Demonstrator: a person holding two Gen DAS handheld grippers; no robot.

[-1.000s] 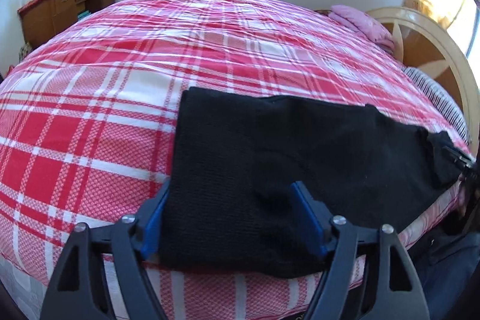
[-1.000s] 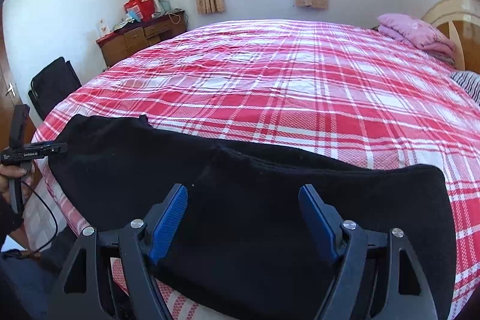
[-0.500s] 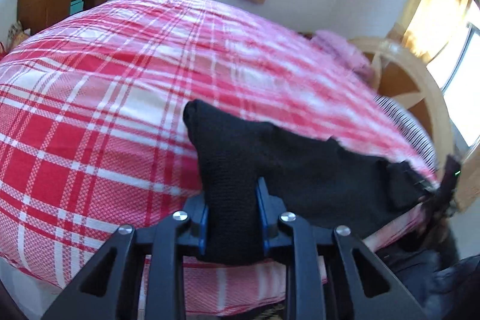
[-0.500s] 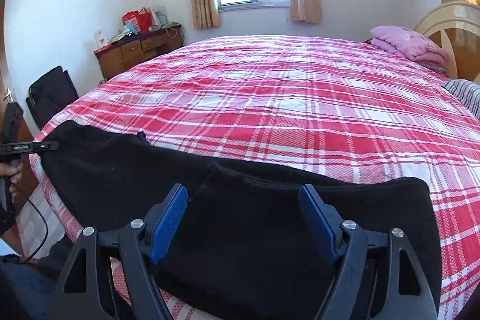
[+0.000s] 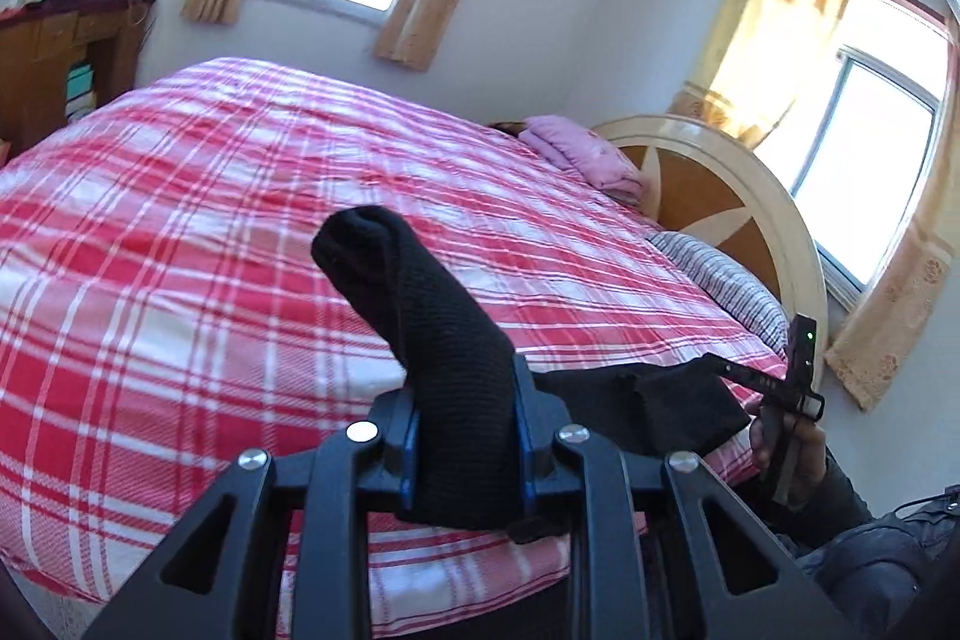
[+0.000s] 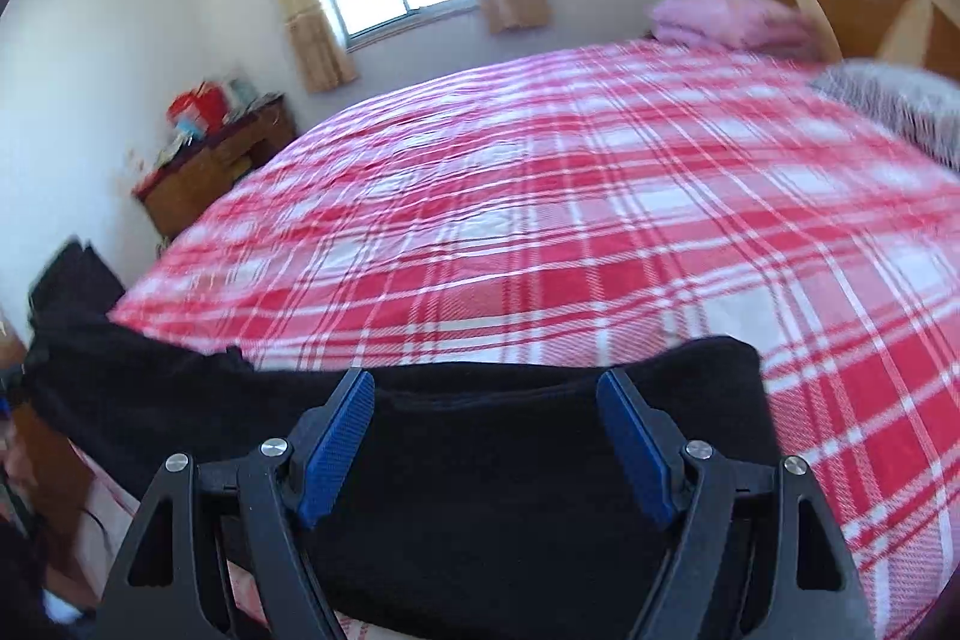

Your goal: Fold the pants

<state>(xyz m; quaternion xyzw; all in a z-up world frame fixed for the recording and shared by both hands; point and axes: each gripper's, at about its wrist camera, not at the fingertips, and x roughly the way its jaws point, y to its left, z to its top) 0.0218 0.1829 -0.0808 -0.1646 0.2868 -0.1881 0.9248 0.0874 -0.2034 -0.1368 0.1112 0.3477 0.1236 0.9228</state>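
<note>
A bunched end of the black knit pants (image 5: 444, 340) was held clamped in the left gripper (image 5: 465, 451) above the plaid bed (image 5: 180, 232); the right gripper (image 6: 489, 445) was spread wide over the other end, gripping nothing. Soft, limp fabric, judged best taken by its edges.

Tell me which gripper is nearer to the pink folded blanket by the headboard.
Right, as far as I can judge. The right gripper, open over the black pants, is at the headboard end of the bed. The left gripper, shut on the pants, is farther from the blanket.
</note>
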